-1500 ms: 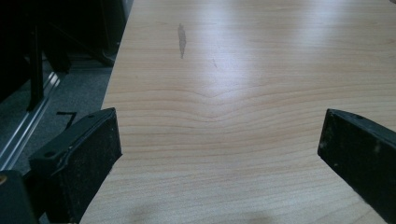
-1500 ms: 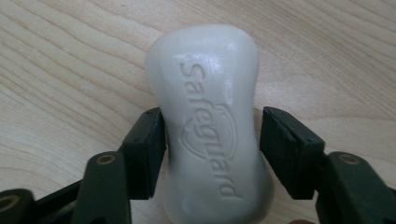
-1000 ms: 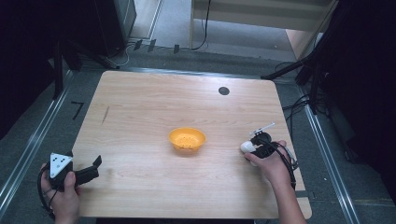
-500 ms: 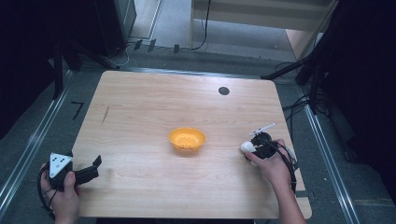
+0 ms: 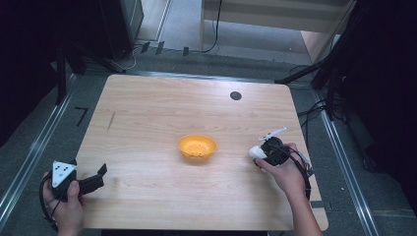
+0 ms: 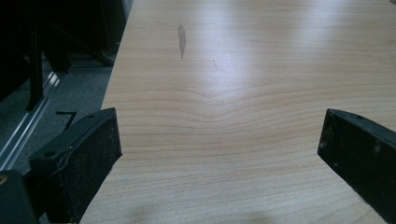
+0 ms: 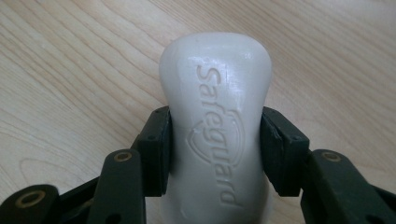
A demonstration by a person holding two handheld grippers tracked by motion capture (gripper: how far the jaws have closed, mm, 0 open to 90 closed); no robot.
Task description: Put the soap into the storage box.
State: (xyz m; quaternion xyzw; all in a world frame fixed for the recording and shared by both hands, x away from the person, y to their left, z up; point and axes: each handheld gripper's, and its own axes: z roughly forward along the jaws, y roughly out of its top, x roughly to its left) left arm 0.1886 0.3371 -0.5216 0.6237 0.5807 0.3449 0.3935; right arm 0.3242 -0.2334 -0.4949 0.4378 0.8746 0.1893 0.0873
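A white bar of soap (image 7: 217,121) stamped "Safeguard" sits between the two black pads of my right gripper (image 7: 215,149), which is shut on its sides. From above, the soap (image 5: 255,151) shows at the right side of the wooden table (image 5: 162,113), at the tip of the right gripper (image 5: 259,153). An orange bowl (image 5: 196,147) stands in the middle of the table, a little left of the soap. My left gripper (image 5: 101,176) rests at the front left corner, jaws wide apart. In the left gripper view its fingers (image 6: 79,158) frame bare wood.
A small dark round mark (image 5: 235,96) sits near the table's back edge. A white thin piece (image 5: 272,132) lies just behind the right gripper. Dark floor, metal rails and cables surround the table.
The right hand with the soap has shifted very slightly; the left hand and the bowl have stayed where they were.
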